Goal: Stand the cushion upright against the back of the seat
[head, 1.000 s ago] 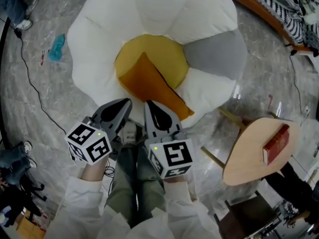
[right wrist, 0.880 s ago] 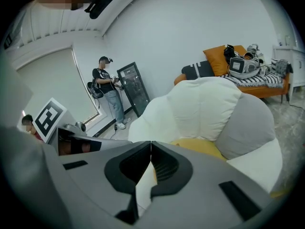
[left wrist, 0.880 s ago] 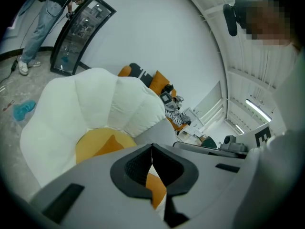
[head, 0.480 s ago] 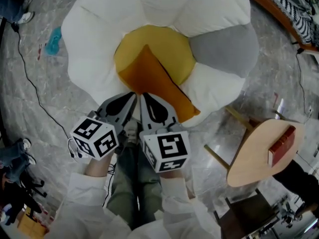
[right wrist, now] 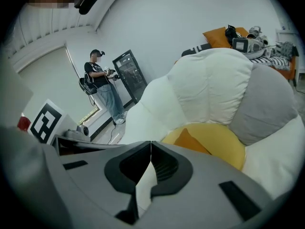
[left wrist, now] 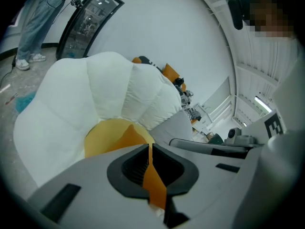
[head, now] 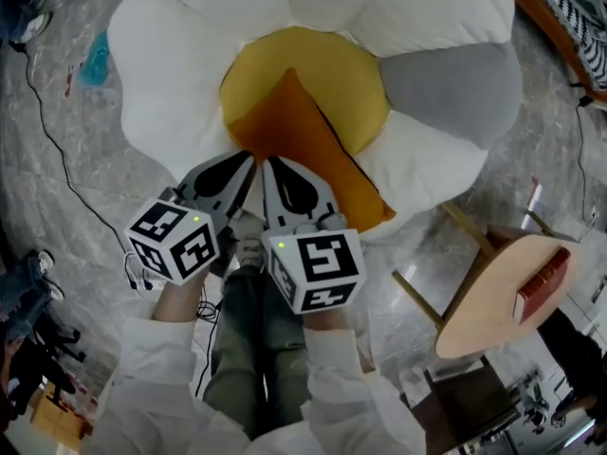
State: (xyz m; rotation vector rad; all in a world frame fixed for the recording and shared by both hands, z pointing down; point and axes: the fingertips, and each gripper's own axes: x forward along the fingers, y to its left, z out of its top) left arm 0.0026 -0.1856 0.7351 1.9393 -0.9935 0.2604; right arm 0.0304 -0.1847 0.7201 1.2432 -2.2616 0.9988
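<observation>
An orange cushion [head: 313, 150] lies flat on the yellow centre [head: 327, 74] of a flower-shaped seat with white petals [head: 190, 55] and one grey petal [head: 455, 88]. The cushion's right corner hangs over the seat's near rim. My left gripper [head: 248, 159] and right gripper [head: 268, 162] are side by side at the near edge of the cushion, both shut and holding nothing. In the left gripper view the cushion [left wrist: 128, 137] shows just beyond the shut jaws. From the right gripper view the cushion [right wrist: 190, 142] is ahead and to the right.
A round wooden side table [head: 493, 292] with a red-brown book [head: 541, 282] stands at the right. A black cable [head: 57, 150] runs over the marble floor at the left, near a teal object [head: 95, 60]. A person [right wrist: 102, 87] stands far off by a black cabinet [right wrist: 131, 75].
Both grippers have come down and forward to the cushion's near edge and drawn closer together. The cushion has not moved.
</observation>
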